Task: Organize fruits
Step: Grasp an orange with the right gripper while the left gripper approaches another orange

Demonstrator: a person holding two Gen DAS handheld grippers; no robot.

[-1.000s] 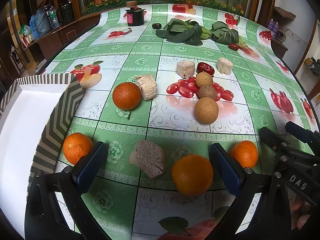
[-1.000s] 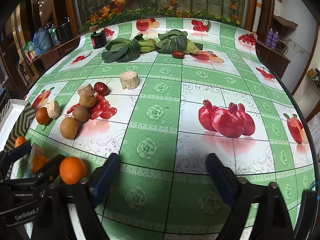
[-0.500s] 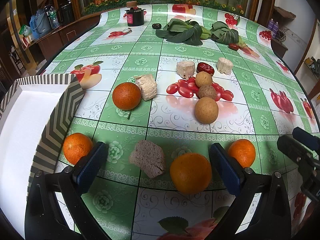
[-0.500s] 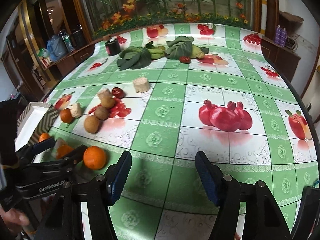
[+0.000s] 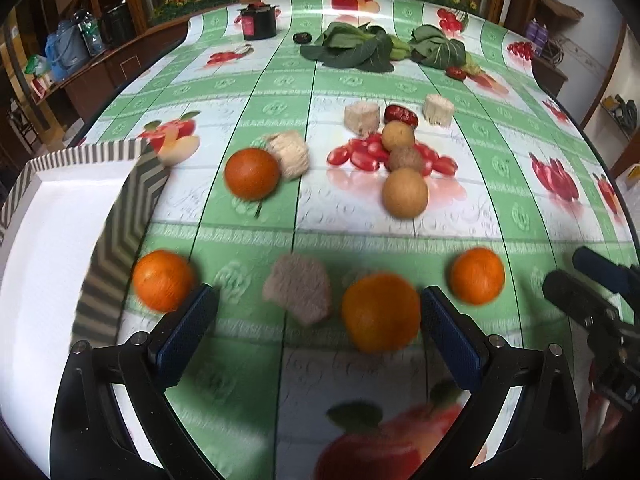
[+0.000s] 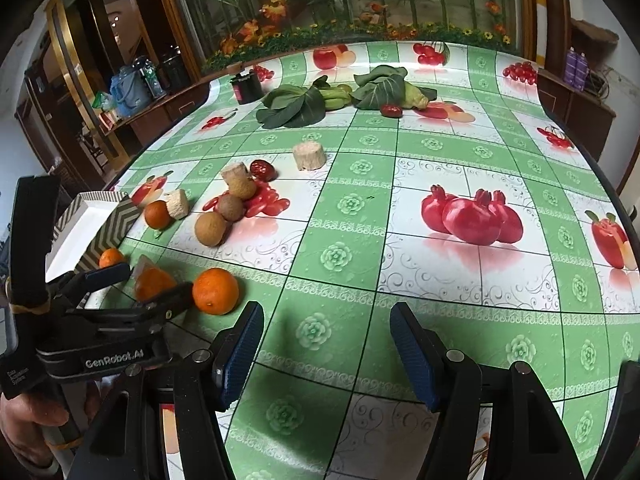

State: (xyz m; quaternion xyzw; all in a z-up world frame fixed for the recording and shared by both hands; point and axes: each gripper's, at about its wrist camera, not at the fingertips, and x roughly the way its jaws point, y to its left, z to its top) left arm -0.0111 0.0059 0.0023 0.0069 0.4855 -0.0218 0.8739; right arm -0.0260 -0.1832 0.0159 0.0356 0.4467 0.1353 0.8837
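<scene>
My left gripper (image 5: 316, 328) is open, low over the table. An orange (image 5: 380, 312) lies between its jaws, close to the right pad, beside a brown cake piece (image 5: 298, 288). More oranges lie at left (image 5: 162, 280), right (image 5: 476, 276) and further back (image 5: 251, 173). Brown round fruits (image 5: 405, 192) and red dates (image 5: 401, 114) lie mid-table. My right gripper (image 6: 326, 348) is open and empty over bare tablecloth; the left gripper (image 6: 132, 288) shows at its left, beside an orange (image 6: 216, 291).
A white tray with a chevron rim (image 5: 116, 240) stands at the left table edge. Pale cake pieces (image 5: 362, 118), leafy greens (image 5: 352, 50) and a black jar (image 5: 259, 22) lie further back. My right gripper's tips (image 5: 592, 292) show at the right.
The left gripper has moved slightly forward, so the orange sits deeper between its jaws. The right gripper has pulled back and up, away from the fruits.
</scene>
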